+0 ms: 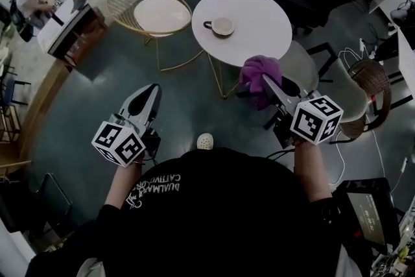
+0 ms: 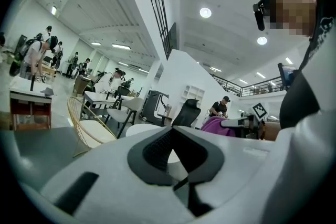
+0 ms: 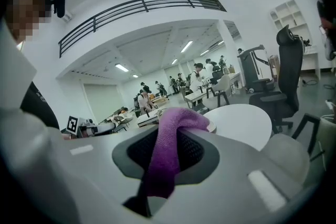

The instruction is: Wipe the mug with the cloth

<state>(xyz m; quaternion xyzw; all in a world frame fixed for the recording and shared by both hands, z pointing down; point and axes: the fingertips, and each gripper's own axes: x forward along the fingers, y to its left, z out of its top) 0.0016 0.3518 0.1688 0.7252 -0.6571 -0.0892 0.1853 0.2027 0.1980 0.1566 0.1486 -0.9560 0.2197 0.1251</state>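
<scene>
A light mug (image 1: 220,26) with a dark handle stands on the round white table (image 1: 259,16), ahead of both grippers in the head view. My right gripper (image 1: 267,82) is shut on a purple cloth (image 1: 258,76), held in the air short of the table's near edge. In the right gripper view the cloth (image 3: 167,152) hangs down between the closed jaws and hides the mug. My left gripper (image 1: 153,91) is shut and empty, out over the floor to the left of the table. Its closed jaws fill the left gripper view, with the table (image 2: 137,129) beyond them.
A gold wire chair (image 1: 152,10) with a white seat stands left of the table. A grey chair (image 1: 347,97) and a wicker chair (image 1: 375,81) are at the right, black chairs behind. Cables lie on the floor at the right. People work at desks at the far left.
</scene>
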